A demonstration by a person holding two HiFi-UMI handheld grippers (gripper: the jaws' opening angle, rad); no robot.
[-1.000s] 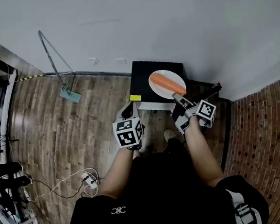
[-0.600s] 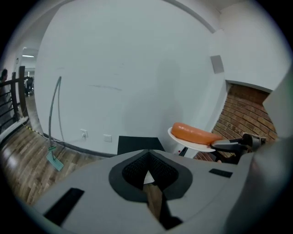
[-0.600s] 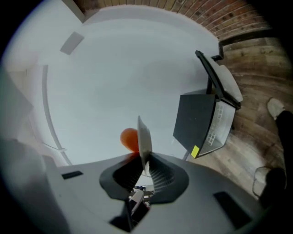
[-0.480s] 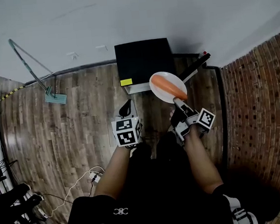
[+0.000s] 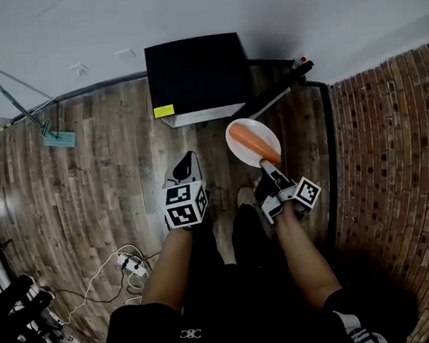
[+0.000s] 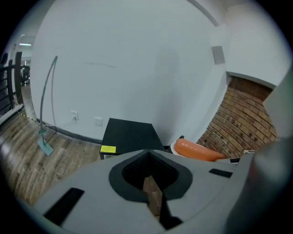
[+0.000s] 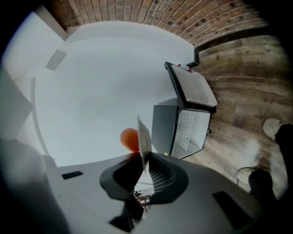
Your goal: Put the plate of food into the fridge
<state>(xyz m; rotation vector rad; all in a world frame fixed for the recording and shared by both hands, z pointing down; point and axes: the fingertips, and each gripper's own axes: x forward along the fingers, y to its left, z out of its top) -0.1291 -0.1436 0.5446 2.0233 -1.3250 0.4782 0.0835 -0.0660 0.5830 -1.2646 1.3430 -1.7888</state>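
Note:
A white plate carries a long orange piece of food and hangs over the floor, in front of the black mini fridge. The fridge door stands open to the right. My right gripper holds the plate's near rim, and its jaws are closing on it. In the right gripper view the plate shows edge-on, with the food behind it and the fridge's white inside beyond. My left gripper is shut and empty, left of the plate. Its view shows the fridge top and the food.
A brick wall stands close on the right. A mop leans on the white wall at the far left. A power strip with cables lies on the wooden floor to my left. The person's shoe is below the plate.
The plate has come off the fridge top, toward me and to the right, and now hangs over the floor. The fridge lies farther from both grippers.

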